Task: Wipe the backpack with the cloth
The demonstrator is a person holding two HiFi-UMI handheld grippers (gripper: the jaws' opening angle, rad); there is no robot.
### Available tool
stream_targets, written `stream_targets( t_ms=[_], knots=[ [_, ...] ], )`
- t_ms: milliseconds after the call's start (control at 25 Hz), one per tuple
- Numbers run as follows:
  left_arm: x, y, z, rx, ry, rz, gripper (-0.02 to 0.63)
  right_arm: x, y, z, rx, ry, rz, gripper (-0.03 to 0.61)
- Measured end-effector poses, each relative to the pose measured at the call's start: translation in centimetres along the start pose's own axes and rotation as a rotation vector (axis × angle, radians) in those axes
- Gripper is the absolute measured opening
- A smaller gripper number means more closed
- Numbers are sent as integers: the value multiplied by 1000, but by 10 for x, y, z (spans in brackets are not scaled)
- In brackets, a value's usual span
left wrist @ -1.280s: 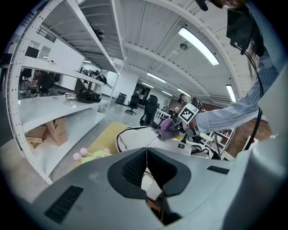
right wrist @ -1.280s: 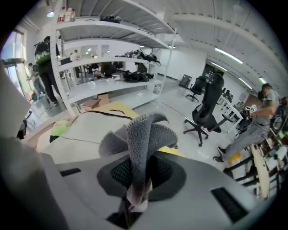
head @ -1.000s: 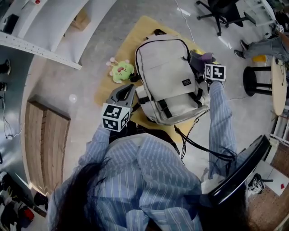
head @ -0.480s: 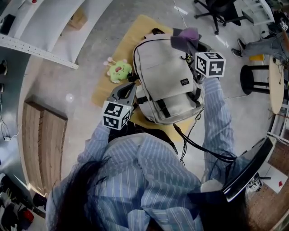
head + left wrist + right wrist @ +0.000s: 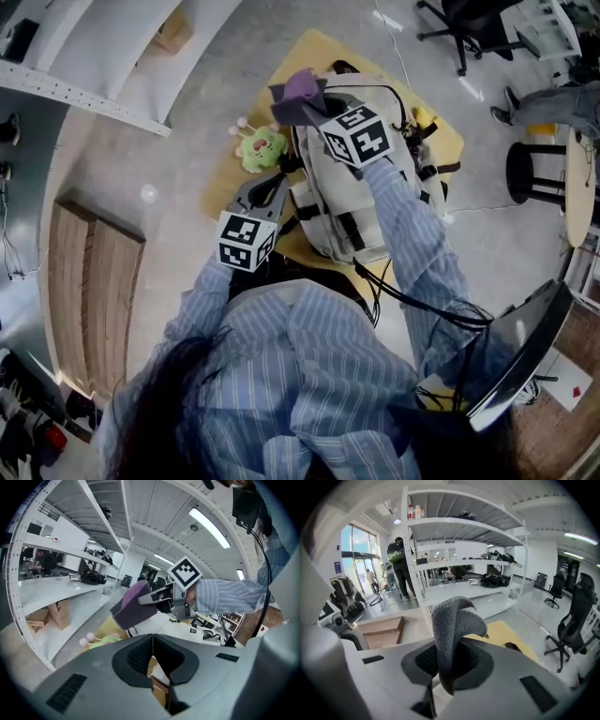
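Right gripper [image 5: 314, 105] has swung left across the backpack [image 5: 323, 211] and is now over its far-left corner, jaws clamped on the purple cloth [image 5: 298, 90]. I read the left gripper [image 5: 272, 185] as closed, at the backpack's left side. Backpack label [image 5: 193, 631] is too small to read. Plush toy [image 5: 262, 150] crowds the mat's [image 5: 445, 141] left edge; bare mat shows at its far corner.

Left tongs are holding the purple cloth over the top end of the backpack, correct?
Not quite: the purple cloth is held by the right tongs, not the left. The right gripper view shows it pinched between those jaws, while the left tongs are shut with no cloth in them. It is over the top end of the backpack, as you said.
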State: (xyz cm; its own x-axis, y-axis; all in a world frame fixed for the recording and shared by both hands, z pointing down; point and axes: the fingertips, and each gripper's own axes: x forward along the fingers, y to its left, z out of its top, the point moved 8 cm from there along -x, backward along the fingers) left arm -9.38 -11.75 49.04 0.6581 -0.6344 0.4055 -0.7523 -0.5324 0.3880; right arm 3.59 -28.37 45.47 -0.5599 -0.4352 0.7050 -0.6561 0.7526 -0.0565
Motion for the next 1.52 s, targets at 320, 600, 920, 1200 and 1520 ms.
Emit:
stream_targets(
  t_ms=[320,600,920,1200,1520],
  knots=[
    [-5,27,-5,-23,11,34,6,26,-45,-36,47,126,-127,41],
    [4,37,2,-25,2,16,6,-13,-116,-51,207,112,-278,41],
    [7,47,4,-26,15,8,6,-68,-194,-94,550,76,-495,41],
    [5,53,5,-20,23,14,6,-113,-216,-142,562,185,-667,41],
    [-4,42,6,4,10,16,6,-147,-189,-117,535,-12,-622,41]
  ],
)
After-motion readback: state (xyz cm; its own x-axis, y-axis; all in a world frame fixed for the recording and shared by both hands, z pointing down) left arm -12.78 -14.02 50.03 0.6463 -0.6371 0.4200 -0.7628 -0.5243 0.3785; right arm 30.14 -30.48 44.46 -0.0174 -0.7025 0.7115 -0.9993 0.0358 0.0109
